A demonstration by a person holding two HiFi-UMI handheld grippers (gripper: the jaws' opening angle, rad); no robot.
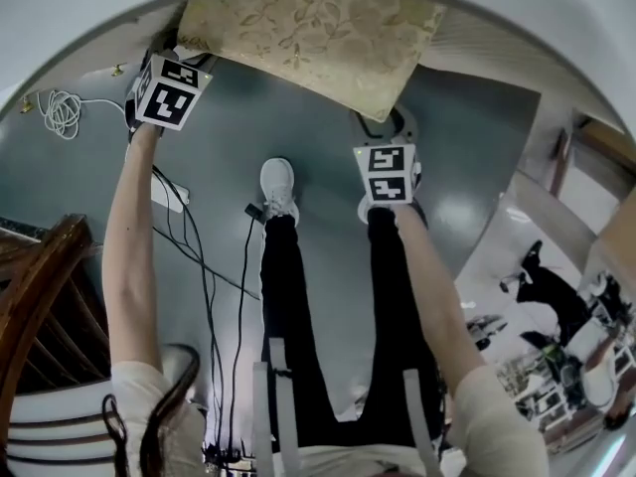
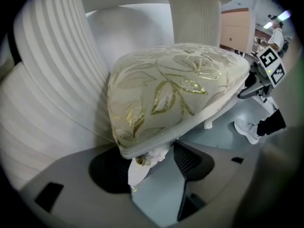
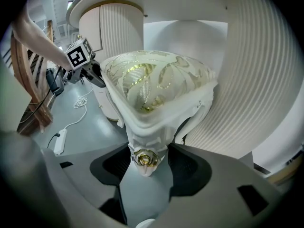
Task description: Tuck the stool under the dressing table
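The stool (image 1: pixel 313 38) has a cream cushion with gold leaves and a white carved frame. It stands at the top of the head view, partly under the white dressing table (image 1: pixel 497 13). My left gripper (image 1: pixel 177 50) is at its left front corner and my right gripper (image 1: pixel 383 127) at its right front corner. In the left gripper view the corner with a gold rosette (image 2: pixel 141 159) sits between the pads of the left gripper (image 2: pixel 149 163). In the right gripper view the right gripper (image 3: pixel 147 163) clasps the carved leg top (image 3: pixel 145 158). Fluted pedestals (image 2: pixel 52 80) flank the stool.
The person's legs and white shoes (image 1: pixel 278 187) stand on the grey floor just behind the stool. Cables and a power strip (image 1: pixel 164 192) lie at the left, beside a dark wooden chair (image 1: pixel 40 286). Another person (image 1: pixel 552 291) is at the far right.
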